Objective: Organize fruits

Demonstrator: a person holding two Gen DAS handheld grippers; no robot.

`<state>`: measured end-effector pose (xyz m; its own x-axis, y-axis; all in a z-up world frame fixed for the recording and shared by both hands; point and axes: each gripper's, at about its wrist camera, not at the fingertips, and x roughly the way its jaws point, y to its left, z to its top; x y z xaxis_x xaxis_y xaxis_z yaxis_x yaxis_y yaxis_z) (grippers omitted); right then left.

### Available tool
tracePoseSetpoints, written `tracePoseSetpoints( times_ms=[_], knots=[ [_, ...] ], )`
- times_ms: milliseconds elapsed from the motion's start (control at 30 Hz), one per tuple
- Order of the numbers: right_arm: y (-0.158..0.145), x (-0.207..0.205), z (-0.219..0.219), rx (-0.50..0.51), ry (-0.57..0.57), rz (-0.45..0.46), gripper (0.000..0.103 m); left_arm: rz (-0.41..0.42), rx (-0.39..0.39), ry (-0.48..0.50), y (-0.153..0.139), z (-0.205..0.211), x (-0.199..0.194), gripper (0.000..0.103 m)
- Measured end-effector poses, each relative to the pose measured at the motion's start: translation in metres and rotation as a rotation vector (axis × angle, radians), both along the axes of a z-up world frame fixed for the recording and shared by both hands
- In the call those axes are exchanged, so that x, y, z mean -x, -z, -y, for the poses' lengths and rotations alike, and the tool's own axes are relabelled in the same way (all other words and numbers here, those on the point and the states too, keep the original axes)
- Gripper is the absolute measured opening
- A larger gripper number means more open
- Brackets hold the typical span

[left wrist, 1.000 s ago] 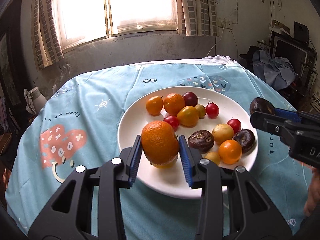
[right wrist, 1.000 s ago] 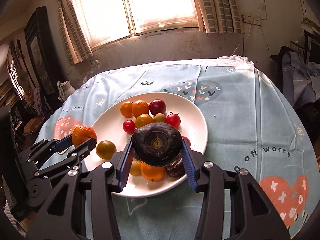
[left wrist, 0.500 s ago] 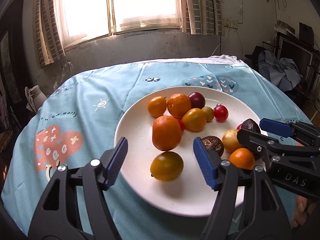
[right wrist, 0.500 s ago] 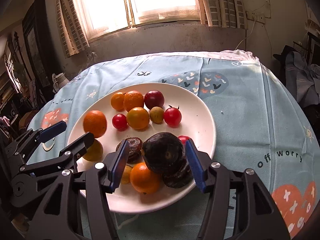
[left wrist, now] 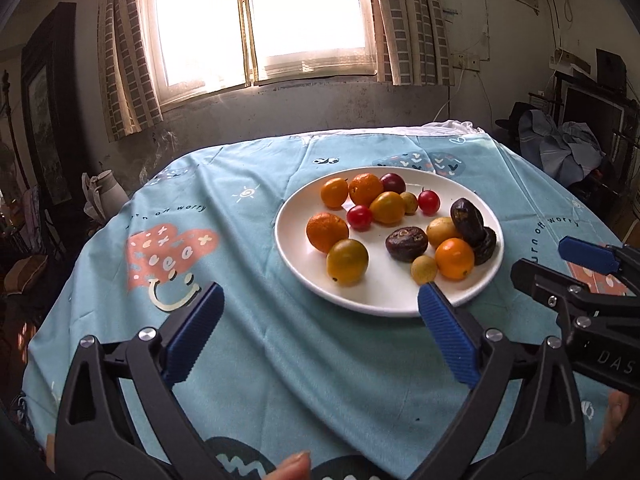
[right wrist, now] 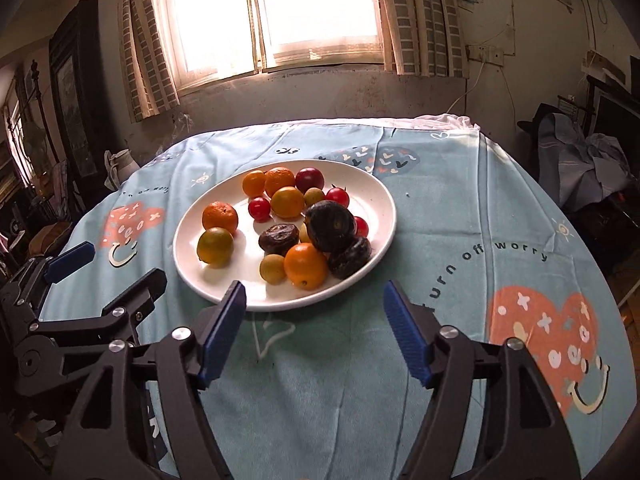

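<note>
Both claws are spread with nothing between the pads, jaws have just been opening. My left gripper [left wrist: 320,332] sits over bare tablecloth [left wrist: 248,248], the white plate [left wrist: 384,300] ahead and a bit right; the right gripper [right wrist: 316,320] has it just ahead. The dark fruit [right wrist: 330,226] leans on the pile and looks wobbly. Cherry tomatoes [right wrist: 259,209] are slick and squishy, so I'd pinch across their middles gently.

Lived-in room of a home, as I see it past my grippers: ahead, a table under a printed blue tablecloth [left wrist: 248,240]; beyond it, a window [left wrist: 264,20] with checked curtains [left wrist: 128,64]; far left, a framed picture [left wrist: 44,92]; far right, heaped clothes [left wrist: 568,152].
</note>
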<state>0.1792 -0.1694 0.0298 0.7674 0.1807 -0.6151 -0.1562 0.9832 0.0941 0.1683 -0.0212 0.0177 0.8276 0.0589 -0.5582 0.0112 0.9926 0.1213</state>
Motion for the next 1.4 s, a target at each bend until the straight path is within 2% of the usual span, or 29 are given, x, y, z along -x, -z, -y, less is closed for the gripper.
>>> tracePoseSetpoints(
  times_ms=[33,67,167,300,533,900,1133,1400],
  knots=[
    [0.0,0.007,0.001,0.014,0.018,0.003,0.095,-0.008,-0.017,-0.005,0.002,0.0,0.007,0.101],
    [0.0,0.016,0.003,0.019,0.032,0.017,0.102,-0.015,-0.022,0.002,0.004,-0.001,0.013,0.101],
    [-0.001,0.037,0.014,-0.025,0.048,0.048,0.102,-0.014,0.0,0.001,0.003,-0.007,0.029,0.101],
    [0.004,0.047,0.021,-0.081,0.036,0.03,0.102,0.017,0.043,-0.002,-0.004,-0.015,0.04,0.101],
    [0.001,0.053,0.01,-0.057,0.008,0.053,0.102,0.025,0.078,0.013,-0.01,-0.016,0.043,0.101],
    [0.002,0.054,0.007,-0.034,0.005,0.058,0.102,0.024,0.082,0.025,-0.009,-0.014,0.044,0.101],
    [0.001,0.054,0.007,-0.034,0.005,0.059,0.102,0.05,0.058,0.009,-0.007,-0.013,0.047,0.101],
    [0.002,0.054,0.007,-0.034,0.004,0.06,0.102,0.04,0.046,0.008,-0.008,-0.013,0.045,0.101]
  ],
)
